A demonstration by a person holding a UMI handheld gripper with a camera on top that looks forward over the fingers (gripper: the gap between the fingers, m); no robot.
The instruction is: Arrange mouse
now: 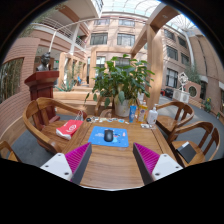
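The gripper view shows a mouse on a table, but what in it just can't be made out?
- Mouse on the blue mouse pad: too small to show buttons or a cable.
- Red object on the table: too small to identify.
- Bottles before the potted plant: labels unreadable.
- Gripper: open; the view's lower edge cuts off the fingers' bases.

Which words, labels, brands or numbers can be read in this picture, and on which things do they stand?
No text can be read in this view.
The mouse on the blue mat: no marking shows.
The red thing on the wooden table: any print is too small to read.
The bottles beyond the mat: labels are too blurred to read.
The gripper is open, its pads bare of writing.
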